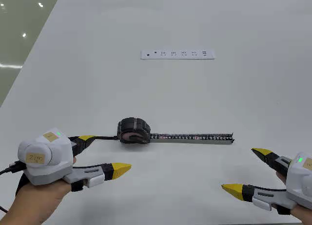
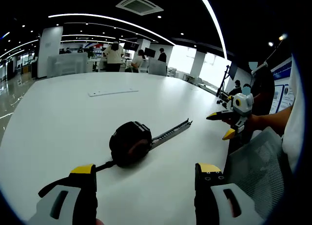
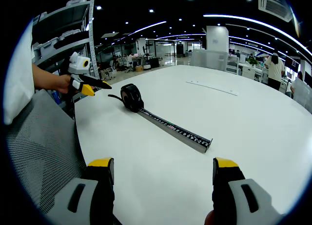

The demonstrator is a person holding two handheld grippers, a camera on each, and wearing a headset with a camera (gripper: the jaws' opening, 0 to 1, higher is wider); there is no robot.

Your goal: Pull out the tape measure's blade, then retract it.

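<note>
Jaws gaping empty, my left gripper [image 1: 108,152] hovers beside the tape measure [image 1: 132,131], my right gripper [image 1: 241,169] near its extended blade [image 1: 192,137] on the counter [image 1: 170,88], seemingly poised for retraction.

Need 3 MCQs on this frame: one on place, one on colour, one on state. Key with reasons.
1. Where does the tape measure's blade lie?
A) Out on the table, right of the case in the head view
B) Wound fully inside
C) Clamped in a gripper

2. What colour are the grippers' fingertips?
A) Red
B) Yellow
C) Blue

3. What state is the left gripper in?
A) Shut on the case
B) Open, holding nothing
C) Shut on the blade

Key:
1 A, the blade stretches along the tabletop from the case.
2 B, all four tips show yellow.
3 B, its jaws stand apart, short of the case.
</note>
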